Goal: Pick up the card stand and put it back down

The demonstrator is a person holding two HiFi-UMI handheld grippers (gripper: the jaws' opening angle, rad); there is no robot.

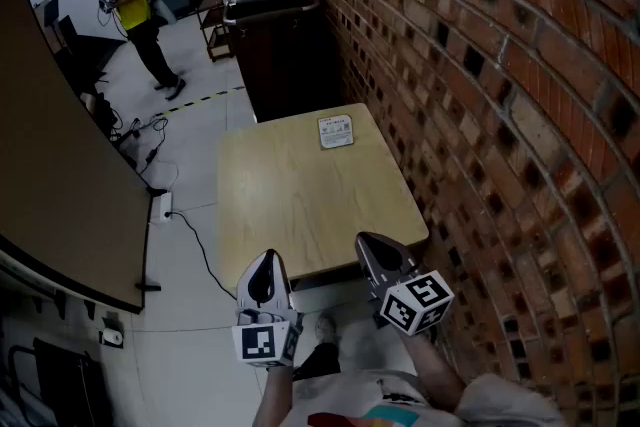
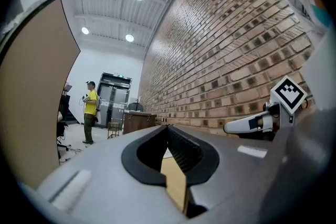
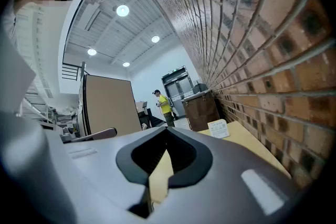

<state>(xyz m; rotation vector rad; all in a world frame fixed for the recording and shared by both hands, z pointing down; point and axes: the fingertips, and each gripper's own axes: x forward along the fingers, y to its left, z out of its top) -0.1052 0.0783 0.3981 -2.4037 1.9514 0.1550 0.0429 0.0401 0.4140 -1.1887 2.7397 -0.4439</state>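
Left gripper (image 1: pixel 266 257) and right gripper (image 1: pixel 372 242) are hovering side by side at the near edge of the surface (image 1: pixel 300 205). Both sets of jaws are sitting closed with nothing between them. Card stand (image 1: pixel 336 131) is sitting at the far edge, well apart from both grippers, and the brick wall (image 1: pixel 500 65) is running along the right.

My left gripper (image 1: pixel 267 260) and right gripper (image 1: pixel 374 244), lower centre, are grey with black jaw linings and black-and-white marker cubes (image 1: pixel 416 303); my shirt (image 1: pixel 345 395) is white.
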